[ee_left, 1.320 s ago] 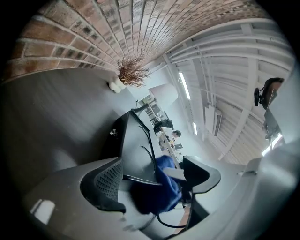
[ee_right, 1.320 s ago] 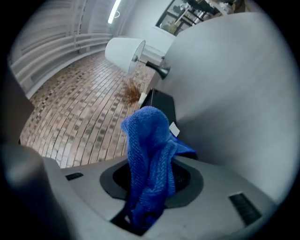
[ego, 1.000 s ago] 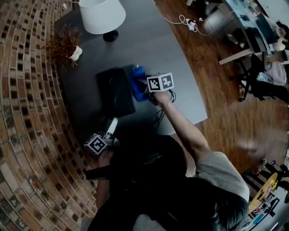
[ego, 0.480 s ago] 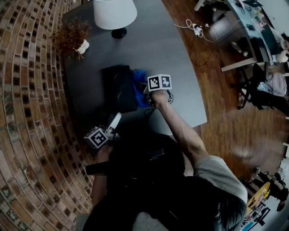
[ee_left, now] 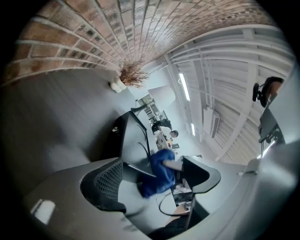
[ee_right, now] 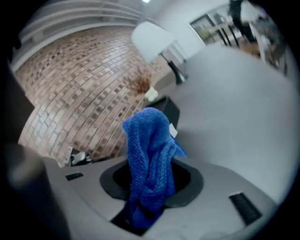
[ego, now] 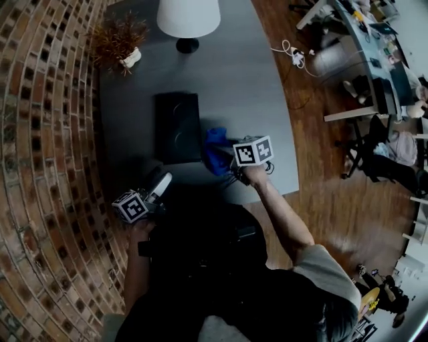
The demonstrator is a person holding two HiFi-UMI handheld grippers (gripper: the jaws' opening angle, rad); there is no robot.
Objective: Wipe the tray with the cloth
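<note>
The black tray [ego: 178,127] lies flat on the grey table [ego: 247,87]. Just off its near right corner hangs the blue cloth [ego: 215,150], bunched up, with my right gripper [ego: 227,160] shut on it. In the right gripper view the cloth [ee_right: 150,150] stands up between the jaws of the right gripper [ee_right: 150,187], and the tray [ee_right: 169,110] shows behind it. My left gripper [ego: 160,187] is near the table's front left, short of the tray, open and holding nothing. The left gripper view looks past the left gripper [ee_left: 154,176] at the tray [ee_left: 133,140] and the cloth [ee_left: 159,171].
A lamp with a white shade [ego: 188,17] and a dried plant in a small pot [ego: 120,40] stand at the table's far end. A brick wall [ego: 47,133] runs along the left. The table's right edge drops to a wooden floor [ego: 334,194] with cables and chairs.
My right gripper has pulled the blue cloth from the tray's right edge toward me, off the tray's near right corner. The left gripper has barely shifted.
</note>
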